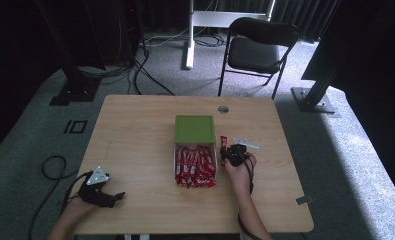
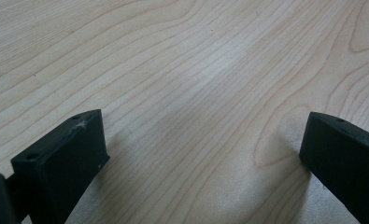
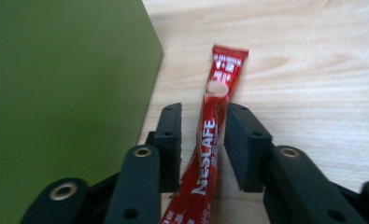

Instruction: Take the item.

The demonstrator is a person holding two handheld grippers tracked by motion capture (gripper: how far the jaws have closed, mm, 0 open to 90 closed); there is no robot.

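While the high view looks down on the wooden tabletop (image 1: pixel 135 130), a green box (image 1: pixel 194 129) sits mid-table w/ a heap of red coffee sticks (image 1: pixel 195 167) spilling from its near side; right tongs (image 1: pixel 231 152) sit just right of the heap, by one red stick (image 1: pixel 223 145) lying on the wood beside the box; a small white strip (image 1: pixel 246 143) lies just past them; left tongs (image 1: pixel 116 196) rest near the front left corner, well apart from the box; a black chair (image 1: pixel 257 50) stands on the carpet beyond the table.

Left gripper view: the two black jaws stand wide apart over bare wood, released, nothing between them.

Right gripper view: red stick (image 3: pixel 210 140) runs lengthwise between the jaws, flat on the wood, far end past the tips; jaws sit slightly off it on both sides, so released, not clamped; green box (image 3: pixel 60 84) wall close on the left.
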